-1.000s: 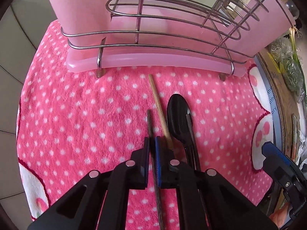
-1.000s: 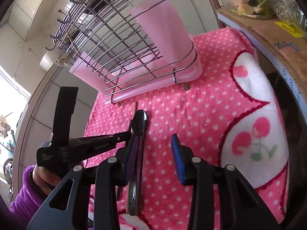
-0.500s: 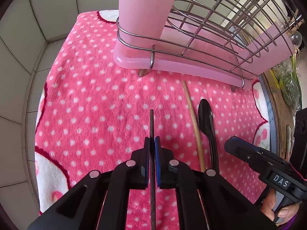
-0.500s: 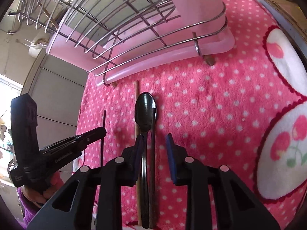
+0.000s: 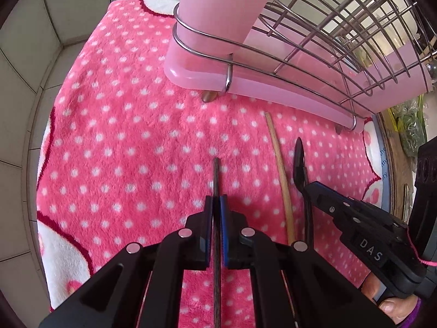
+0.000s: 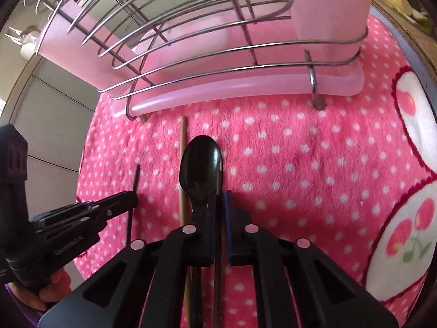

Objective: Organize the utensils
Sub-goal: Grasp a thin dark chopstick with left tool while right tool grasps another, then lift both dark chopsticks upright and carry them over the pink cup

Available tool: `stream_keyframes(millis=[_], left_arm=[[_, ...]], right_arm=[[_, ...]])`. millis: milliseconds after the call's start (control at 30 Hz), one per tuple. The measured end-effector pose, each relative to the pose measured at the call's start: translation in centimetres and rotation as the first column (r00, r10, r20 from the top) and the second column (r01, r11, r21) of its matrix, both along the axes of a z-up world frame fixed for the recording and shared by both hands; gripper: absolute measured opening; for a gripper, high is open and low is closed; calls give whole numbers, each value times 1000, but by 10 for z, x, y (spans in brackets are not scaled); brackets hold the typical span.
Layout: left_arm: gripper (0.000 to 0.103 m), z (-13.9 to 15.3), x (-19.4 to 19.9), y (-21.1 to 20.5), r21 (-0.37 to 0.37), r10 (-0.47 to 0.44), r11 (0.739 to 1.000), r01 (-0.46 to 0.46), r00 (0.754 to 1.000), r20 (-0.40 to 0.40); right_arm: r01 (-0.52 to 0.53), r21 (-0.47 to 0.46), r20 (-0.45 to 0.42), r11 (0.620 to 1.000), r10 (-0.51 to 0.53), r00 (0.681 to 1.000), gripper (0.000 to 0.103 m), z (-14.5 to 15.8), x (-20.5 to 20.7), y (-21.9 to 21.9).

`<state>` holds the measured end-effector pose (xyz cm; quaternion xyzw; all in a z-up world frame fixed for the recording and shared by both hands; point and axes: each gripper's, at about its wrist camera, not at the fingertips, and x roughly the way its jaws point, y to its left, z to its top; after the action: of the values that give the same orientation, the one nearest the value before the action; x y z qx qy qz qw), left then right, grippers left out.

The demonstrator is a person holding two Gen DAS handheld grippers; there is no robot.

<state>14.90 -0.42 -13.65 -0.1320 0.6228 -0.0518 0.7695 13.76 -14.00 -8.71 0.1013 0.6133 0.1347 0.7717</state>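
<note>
A pink dotted towel point(image 5: 131, 142) carries the wire rack point(image 5: 273, 82), a pale chopstick point(image 5: 281, 175), a black spoon point(image 6: 200, 169)

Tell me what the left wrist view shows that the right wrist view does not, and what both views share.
Only the left wrist view: the left gripper from behind, jaws shut on a dark chopstick, and green vegetables at the far right.

Only the right wrist view: the right gripper, whose jaws have just been closing, shut on the black spoon and a second dark chopstick; also a cherry print.

Both: the pink dotted towel, the wire rack and a light wooden chopstick.
</note>
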Motion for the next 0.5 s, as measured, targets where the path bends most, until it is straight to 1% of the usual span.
stream_keyframes(millis=[67, 167, 367, 500], left_arm=[[6, 0, 4, 0, 6, 0, 1000, 0, 1000, -11], [6, 2, 10, 1, 27, -6, 1000, 7, 1000, -28], [7, 6, 22, -2, 73, -29, 997, 33, 998, -57], [7, 3, 32, -14, 112, -47, 992, 55, 996, -74]], right_arm=[[-4, -15, 6, 1000, 4, 1000, 4, 1, 0, 1], [32, -17, 10, 999, -31, 999, 4, 4, -3, -9], [98, -14, 14, 995, -98, 995, 4, 15, -8, -57], [103, -7, -19, 995, -103, 995, 4, 11, -7, -75]])
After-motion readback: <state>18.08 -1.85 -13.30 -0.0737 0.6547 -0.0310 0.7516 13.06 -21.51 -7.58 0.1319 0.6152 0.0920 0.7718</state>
